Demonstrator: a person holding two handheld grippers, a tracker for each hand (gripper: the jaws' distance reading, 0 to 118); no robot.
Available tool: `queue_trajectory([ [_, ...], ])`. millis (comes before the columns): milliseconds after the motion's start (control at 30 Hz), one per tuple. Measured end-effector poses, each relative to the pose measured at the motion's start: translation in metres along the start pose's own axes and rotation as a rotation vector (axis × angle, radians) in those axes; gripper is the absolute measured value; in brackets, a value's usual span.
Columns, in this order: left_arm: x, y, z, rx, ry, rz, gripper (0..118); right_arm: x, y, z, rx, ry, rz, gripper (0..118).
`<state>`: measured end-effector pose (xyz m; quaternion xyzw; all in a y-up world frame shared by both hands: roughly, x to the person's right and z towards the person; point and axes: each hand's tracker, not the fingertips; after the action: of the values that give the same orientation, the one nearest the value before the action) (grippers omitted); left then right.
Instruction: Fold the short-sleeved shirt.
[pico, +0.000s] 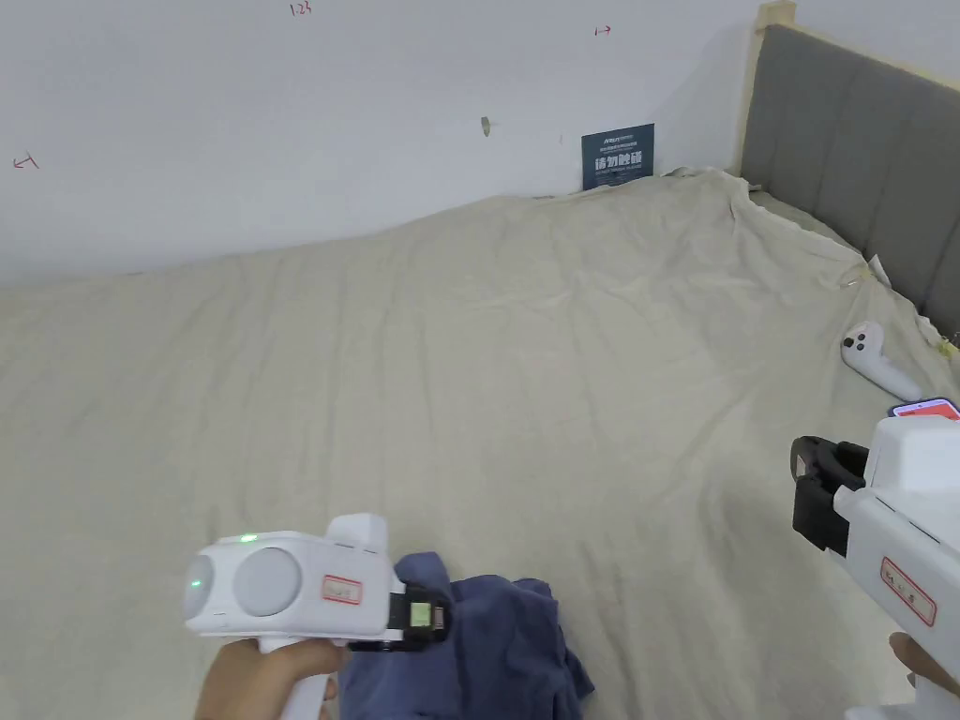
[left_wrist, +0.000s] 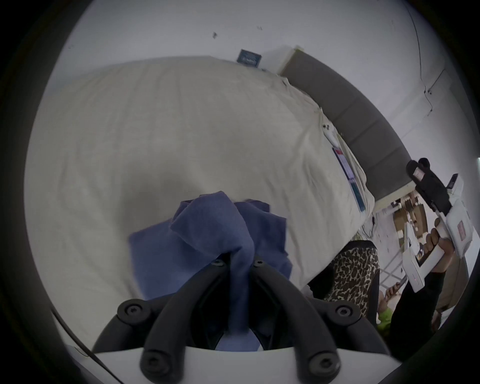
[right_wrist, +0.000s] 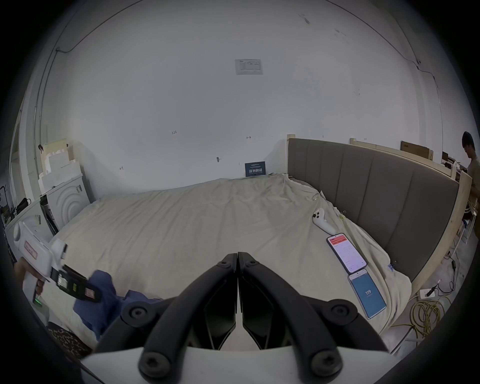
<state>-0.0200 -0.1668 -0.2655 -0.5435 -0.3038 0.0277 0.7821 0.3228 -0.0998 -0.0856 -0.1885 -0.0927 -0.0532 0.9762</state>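
Left tool (left_wrist: 239, 262) pinches the bunched blue shirt (left_wrist: 207, 233) — right tool (right_wrist: 237, 256) closed, empty.

Shirt (pico: 506, 647): soft matt blue cloth. Bed sheet (pico: 469, 375): creased matt beige fabric. Headboard (pico: 844, 150): grey upholstery, pale wood frame.

The head view is looking down across the bed (pico: 525, 375); both gripper views are facing it low, sharing the headboard (right_wrist: 363, 187).
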Motion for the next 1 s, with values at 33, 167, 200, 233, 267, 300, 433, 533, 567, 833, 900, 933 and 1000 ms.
queue_trajectory([
  [33, 0.006, 0.003, -0.015, -0.030, -0.007, -0.001, 9, 0.002, 0.000, 0.000, -0.003, -0.006, -0.002, 0],
  [167, 0.031, 0.002, -0.071, -0.105, 0.079, -0.059, 9, 0.008, -0.004, 0.004, -0.013, -0.018, -0.011, 0],
  [200, 0.036, 0.000, -0.080, -0.114, 0.092, -0.066, 9, 0.009, -0.004, 0.004, -0.015, -0.020, -0.012, 0],
  [233, 0.042, -0.002, -0.089, -0.121, 0.113, -0.083, 9, 0.010, -0.005, 0.004, -0.017, -0.023, -0.013, 0],
  [267, 0.046, -0.004, -0.095, -0.122, 0.121, -0.097, 9, 0.011, -0.006, 0.004, -0.021, -0.025, -0.011, 0],
  [300, 0.050, -0.006, -0.100, -0.120, 0.131, -0.110, 9, 0.012, -0.007, 0.004, -0.024, -0.028, -0.010, 0],
  [433, 0.061, -0.011, -0.110, -0.113, 0.169, -0.151, 14, 0.014, -0.009, 0.003, -0.028, -0.035, -0.015, 0],
  [533, 0.060, -0.011, -0.100, -0.089, 0.159, -0.147, 25, 0.014, -0.007, 0.005, -0.027, -0.036, -0.010, 0],
  [567, 0.061, -0.012, -0.093, -0.061, 0.131, -0.150, 29, 0.014, -0.007, 0.005, -0.026, -0.037, -0.007, 0],
  [833, 0.048, -0.006, -0.010, 0.208, 0.028, -0.050, 108, 0.012, 0.001, 0.012, -0.004, -0.044, -0.002, 0],
  [900, 0.037, -0.006, 0.008, 0.276, 0.064, -0.011, 108, 0.012, 0.002, 0.013, 0.003, -0.046, -0.003, 0],
  [933, 0.031, -0.006, 0.015, 0.299, 0.087, -0.003, 109, 0.011, 0.003, 0.014, 0.005, -0.047, -0.005, 0],
  [1000, 0.018, -0.009, 0.022, 0.339, 0.158, -0.006, 109, 0.010, 0.003, 0.015, 0.007, -0.045, -0.011, 0],
])
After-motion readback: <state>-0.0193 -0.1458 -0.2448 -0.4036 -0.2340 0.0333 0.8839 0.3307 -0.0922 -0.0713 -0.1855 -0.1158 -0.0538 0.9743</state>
